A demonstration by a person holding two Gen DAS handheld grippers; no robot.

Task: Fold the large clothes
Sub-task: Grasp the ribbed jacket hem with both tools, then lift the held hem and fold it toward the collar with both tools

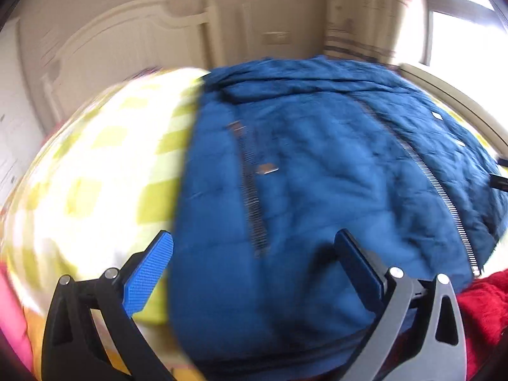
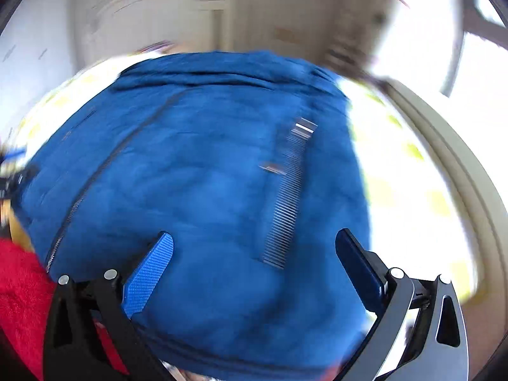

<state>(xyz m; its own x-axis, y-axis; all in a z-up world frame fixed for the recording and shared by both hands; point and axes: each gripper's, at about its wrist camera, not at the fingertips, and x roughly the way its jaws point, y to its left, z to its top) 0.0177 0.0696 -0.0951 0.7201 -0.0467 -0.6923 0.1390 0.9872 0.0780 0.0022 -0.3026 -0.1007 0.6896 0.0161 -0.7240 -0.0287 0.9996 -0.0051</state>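
Blue quilted jacket point(image 1: 317, 174) spread flat on the checked bed point(image 1: 104, 165) (zips uppermost), ready for folding; left tongs point(image 1: 254, 266) and right tongs point(image 2: 254, 266) hover above, wide open, gripping nothing.

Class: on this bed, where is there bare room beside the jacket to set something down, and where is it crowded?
Bare checked sheet lies left of the blue jacket, and more between it and the bed frame. The near edge is crowded by red cloth.
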